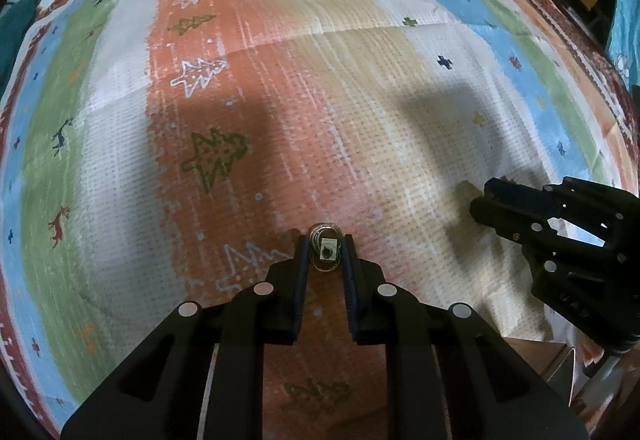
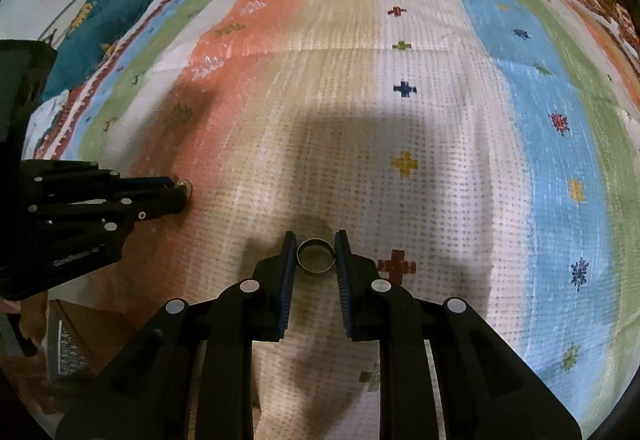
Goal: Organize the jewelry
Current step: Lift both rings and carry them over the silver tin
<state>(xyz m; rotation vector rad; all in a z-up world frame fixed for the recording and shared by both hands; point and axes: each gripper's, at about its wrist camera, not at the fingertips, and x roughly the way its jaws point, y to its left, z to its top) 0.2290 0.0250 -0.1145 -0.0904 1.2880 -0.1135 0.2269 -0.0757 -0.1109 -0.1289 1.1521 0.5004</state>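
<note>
Left gripper [image 1: 326,252] is pinching a coiled gold bracelet [image 1: 325,254] with a small tag, hovering low | right gripper [image 2: 315,252] is clamping a silver ring [image 2: 315,257] edgewise, level | both are pointing out over striped bedspread [image 2: 440,111]

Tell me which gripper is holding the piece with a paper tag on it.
The left gripper: its bundle of thin gold rings carries a small pale tag. The right gripper holds one plain metal band, no tag.
</note>
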